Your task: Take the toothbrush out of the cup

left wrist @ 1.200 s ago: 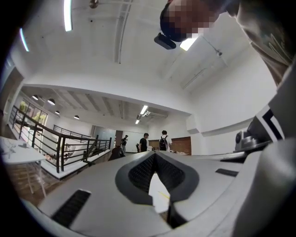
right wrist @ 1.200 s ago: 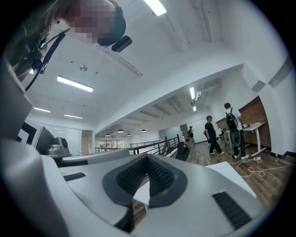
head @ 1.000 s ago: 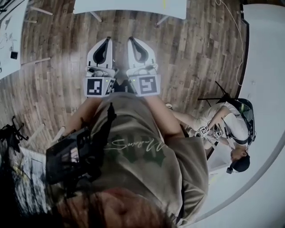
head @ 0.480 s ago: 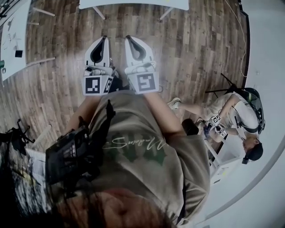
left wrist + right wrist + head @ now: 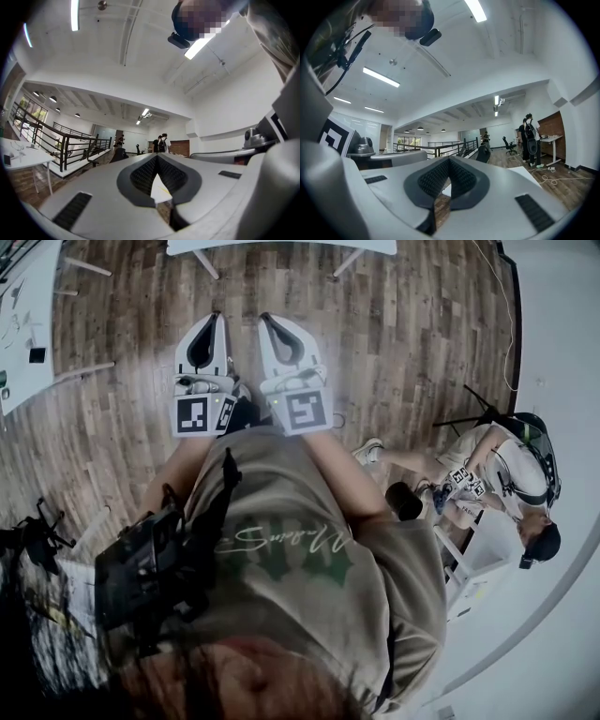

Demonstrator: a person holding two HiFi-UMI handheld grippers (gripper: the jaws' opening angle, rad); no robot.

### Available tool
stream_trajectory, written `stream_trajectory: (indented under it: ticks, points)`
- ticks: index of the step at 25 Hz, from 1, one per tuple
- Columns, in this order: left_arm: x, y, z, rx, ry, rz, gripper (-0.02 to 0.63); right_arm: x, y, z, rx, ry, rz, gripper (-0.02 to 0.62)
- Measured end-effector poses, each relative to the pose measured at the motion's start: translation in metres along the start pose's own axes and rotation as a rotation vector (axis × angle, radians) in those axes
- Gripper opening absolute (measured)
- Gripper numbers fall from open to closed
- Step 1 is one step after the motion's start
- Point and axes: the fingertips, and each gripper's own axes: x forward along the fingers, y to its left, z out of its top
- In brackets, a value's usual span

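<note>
- Both tongs, left gripper (image 5: pixel 215 321) and right gripper (image 5: pixel 266 319), are pressed together, empty, side by side at upper centre over the floor (image 5: pixel 403 343).
- Cup and toothbrush show in no view.
- Fits heading to the cup or walking off after; hold the tongs level, clear of the table (image 5: pixel 281 245) at the top edge.
</note>
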Motion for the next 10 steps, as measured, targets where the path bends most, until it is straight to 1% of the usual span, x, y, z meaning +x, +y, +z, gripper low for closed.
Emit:
stream_trajectory:
  ticks: [4,10]
  points:
    - [0.0026,0.0025,0.0025,-0.003,-0.005,-0.005,-0.008,0.0054,0.0023,0.0029,-0.002,-0.003,-0.004,-0.011]
    - [0.0063,0.0005,-0.0025,-0.01,-0.002,-0.01,-0.008,0.0052,-0.0056,0.002,0.007,-0.011,-0.013,-0.011]
